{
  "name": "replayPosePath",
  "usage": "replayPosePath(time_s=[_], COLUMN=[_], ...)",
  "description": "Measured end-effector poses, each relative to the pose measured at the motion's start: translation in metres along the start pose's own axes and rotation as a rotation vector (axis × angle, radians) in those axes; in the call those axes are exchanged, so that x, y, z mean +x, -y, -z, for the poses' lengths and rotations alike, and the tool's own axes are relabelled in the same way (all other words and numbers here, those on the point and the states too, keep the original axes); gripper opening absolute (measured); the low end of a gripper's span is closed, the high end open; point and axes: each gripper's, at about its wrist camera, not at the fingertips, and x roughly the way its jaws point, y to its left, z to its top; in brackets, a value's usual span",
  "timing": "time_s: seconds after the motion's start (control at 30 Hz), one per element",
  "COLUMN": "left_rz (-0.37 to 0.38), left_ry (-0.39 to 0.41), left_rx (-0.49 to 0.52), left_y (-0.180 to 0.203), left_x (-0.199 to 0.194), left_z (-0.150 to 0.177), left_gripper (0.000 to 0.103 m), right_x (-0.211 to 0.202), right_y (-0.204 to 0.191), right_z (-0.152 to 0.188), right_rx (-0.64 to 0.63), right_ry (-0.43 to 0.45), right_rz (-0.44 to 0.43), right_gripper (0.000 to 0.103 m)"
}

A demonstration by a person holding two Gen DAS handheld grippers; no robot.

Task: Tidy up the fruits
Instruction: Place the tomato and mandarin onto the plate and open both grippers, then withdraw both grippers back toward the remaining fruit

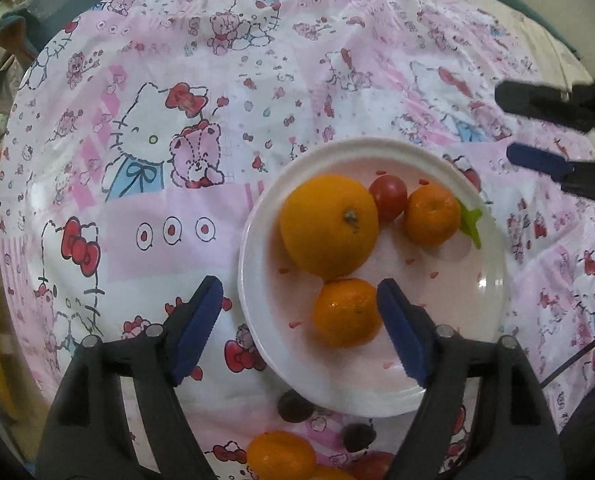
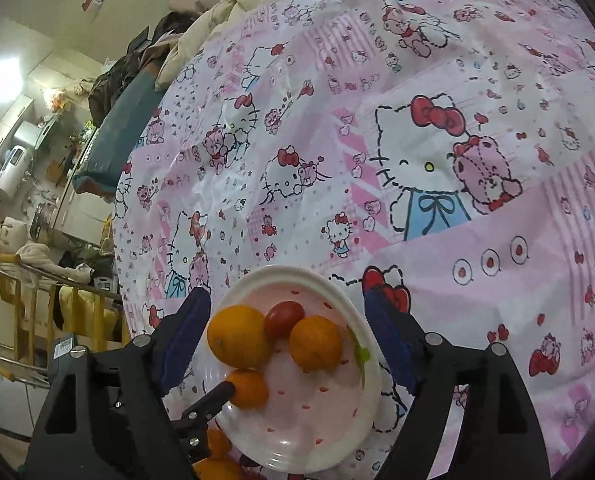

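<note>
A white plate [image 1: 477,312] with small red marks holds a large orange [image 1: 329,224], a red tomato [image 1: 388,197], a mandarin with a green leaf [image 1: 431,214] and a second mandarin [image 1: 346,312]. My left gripper [image 1: 299,328] is open, its right finger beside the second mandarin and its left finger off the plate. Another mandarin [image 1: 280,456] and two dark fruits [image 1: 295,406] lie on the cloth near me. In the right wrist view my right gripper [image 2: 287,344] is open above the plate [image 2: 337,432], with the same fruits [image 2: 239,336] between its fingers.
A pink Hello Kitty tablecloth [image 1: 169,168] covers the round table. The right gripper's fingers [image 1: 537,160] show at the right edge of the left wrist view. Furniture and clutter [image 2: 37,200] lie beyond the table's left edge.
</note>
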Motion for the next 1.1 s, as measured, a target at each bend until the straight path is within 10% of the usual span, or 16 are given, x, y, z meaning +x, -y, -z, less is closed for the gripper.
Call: replayPosePath(time_s=[1.1], left_rz=[-0.032], left_ry=[0.154], left_rx=[-0.06], left_y=[-0.022], left_x=[-0.095], left_z=[0.038], left_gripper=[0.089], right_x=[-0.087], right_y=[-0.024], right_z=[0.1], right_rx=[-0.039], right_ry=[0.121], right_rz=[0.096], right_gripper=[0.086])
